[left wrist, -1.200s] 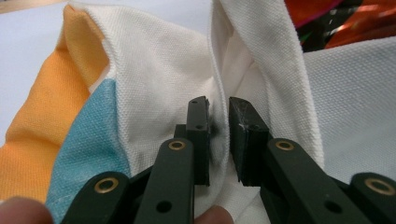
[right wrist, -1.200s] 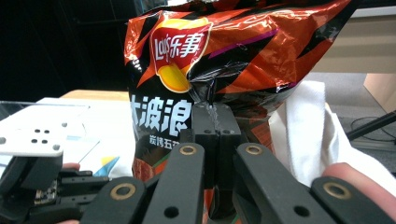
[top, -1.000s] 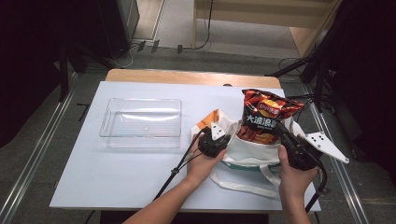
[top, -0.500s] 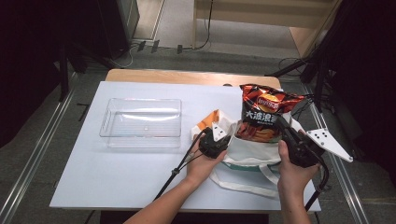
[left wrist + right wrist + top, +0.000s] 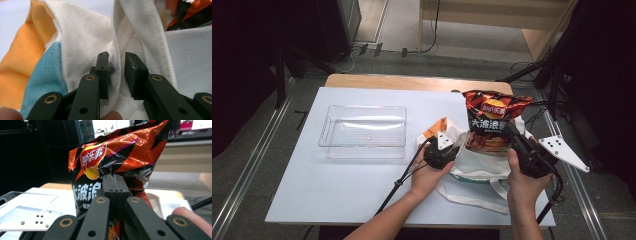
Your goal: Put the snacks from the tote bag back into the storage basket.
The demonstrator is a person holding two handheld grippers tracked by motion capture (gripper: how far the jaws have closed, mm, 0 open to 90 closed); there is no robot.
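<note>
1. Our left gripper [image 5: 451, 148] sits just right of center frame, hand wrapped under it, forearm coming up from the bottom edge. Its jaws have just been easing apart, with a fold of cloth between them.
2. Our right gripper [image 5: 515, 140] is center-right, jaws pinched tight together.

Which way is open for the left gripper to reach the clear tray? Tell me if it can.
Probably yes. The clear tray sits on bare table to the left of the left gripper, nothing between them. But the cloth bag lies between its jaws, which have just been opening.
</note>
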